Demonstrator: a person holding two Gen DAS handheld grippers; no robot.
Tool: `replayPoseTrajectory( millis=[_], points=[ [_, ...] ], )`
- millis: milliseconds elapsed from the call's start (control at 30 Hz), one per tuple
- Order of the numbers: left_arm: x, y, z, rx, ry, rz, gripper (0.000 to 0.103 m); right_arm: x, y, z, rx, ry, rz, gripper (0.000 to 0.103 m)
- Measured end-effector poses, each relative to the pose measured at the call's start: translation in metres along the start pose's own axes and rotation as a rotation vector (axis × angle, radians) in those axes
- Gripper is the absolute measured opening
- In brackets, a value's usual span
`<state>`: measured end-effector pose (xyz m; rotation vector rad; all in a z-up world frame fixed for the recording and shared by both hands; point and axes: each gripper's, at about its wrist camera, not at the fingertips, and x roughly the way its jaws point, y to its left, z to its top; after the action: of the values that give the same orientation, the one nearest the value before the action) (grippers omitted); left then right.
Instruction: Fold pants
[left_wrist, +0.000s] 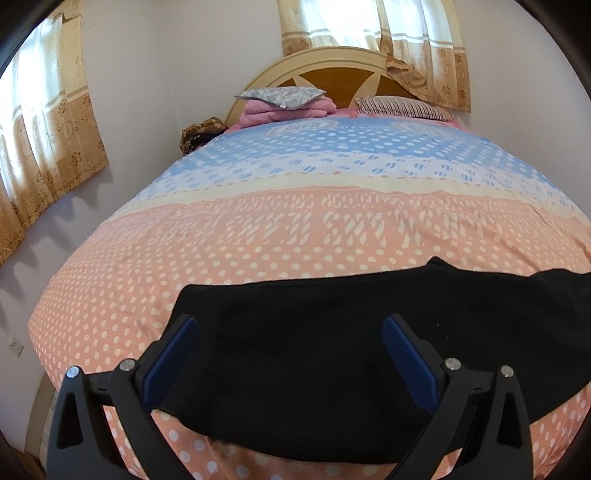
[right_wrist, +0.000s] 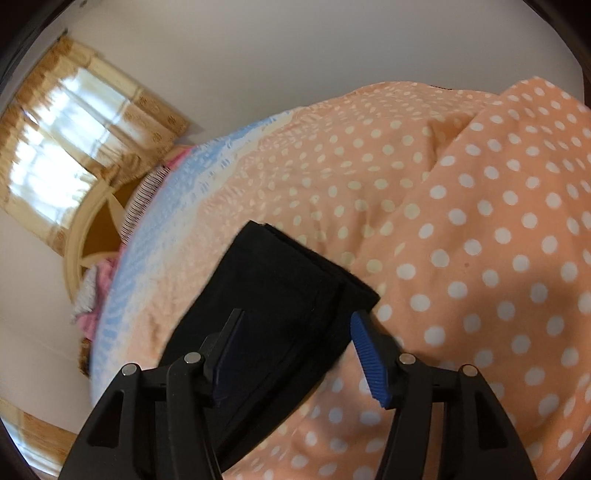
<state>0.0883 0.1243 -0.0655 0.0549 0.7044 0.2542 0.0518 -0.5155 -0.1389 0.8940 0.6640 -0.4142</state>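
Black pants (left_wrist: 332, 354) lie flat across the near end of the bed, on the pink polka-dot quilt (left_wrist: 184, 266). My left gripper (left_wrist: 288, 325) is open, its blue pads (left_wrist: 410, 365) spread wide above the left part of the pants, holding nothing. In the right wrist view the pants' end (right_wrist: 291, 295) shows layered edges near its far corner. My right gripper (right_wrist: 295, 325) is open just above that end, its blue pads (right_wrist: 369, 362) either side of the cloth, not closed on it.
The bed runs back to a cream and wood headboard (left_wrist: 332, 74) with pillows (left_wrist: 280, 98) and a folded pink blanket (left_wrist: 288, 110). Curtained windows (left_wrist: 40, 122) hang on the left and back walls. The quilt bunches in a fold (right_wrist: 480, 147) at the right.
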Motion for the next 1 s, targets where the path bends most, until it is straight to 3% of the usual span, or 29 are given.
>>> replayPoseTrajectory(
  millis=[33, 67, 100, 133, 233, 400, 633, 833, 867, 900, 1000],
  points=[
    [-0.001, 0.0, 0.0, 0.005, -0.003, 0.002, 0.102, 0.004, 0.002, 0.002, -0.007, 0.002, -0.022, 0.055],
    [-0.002, 0.0, 0.001, 0.008, -0.006, 0.005, 0.102, 0.008, 0.003, 0.003, -0.011, 0.001, -0.042, 0.046],
    [-0.003, 0.001, 0.001, 0.006, -0.01, 0.007, 0.102, 0.013, 0.005, 0.004, -0.017, 0.006, -0.052, 0.028],
    [-0.004, 0.002, 0.001, 0.003, -0.012, 0.008, 0.102, 0.019, 0.006, 0.004, -0.023, 0.016, -0.07, 0.019],
    [-0.004, 0.007, 0.003, -0.005, -0.014, 0.014, 0.102, 0.016, 0.007, 0.002, -0.022, 0.002, -0.057, 0.011],
    [-0.002, 0.004, 0.005, -0.005, -0.009, -0.002, 0.102, -0.015, 0.018, -0.003, -0.091, -0.058, -0.059, 0.01],
    [-0.004, -0.008, 0.003, 0.049, -0.013, -0.011, 0.102, 0.009, -0.008, 0.001, -0.05, 0.047, -0.104, 0.009],
    [-0.008, -0.005, 0.006, 0.051, -0.026, 0.002, 0.102, 0.003, -0.006, 0.011, -0.058, 0.047, -0.154, 0.013],
    [-0.009, -0.005, 0.006, 0.053, -0.027, 0.002, 0.102, -0.001, -0.003, 0.012, -0.056, 0.037, -0.162, 0.018],
    [-0.01, -0.006, 0.006, 0.057, -0.029, 0.004, 0.102, -0.008, -0.002, 0.015, -0.065, 0.007, -0.214, 0.03],
    [-0.011, -0.011, 0.007, 0.072, -0.033, 0.0, 0.102, -0.033, -0.003, 0.022, -0.075, -0.135, -0.311, 0.049]
  ],
)
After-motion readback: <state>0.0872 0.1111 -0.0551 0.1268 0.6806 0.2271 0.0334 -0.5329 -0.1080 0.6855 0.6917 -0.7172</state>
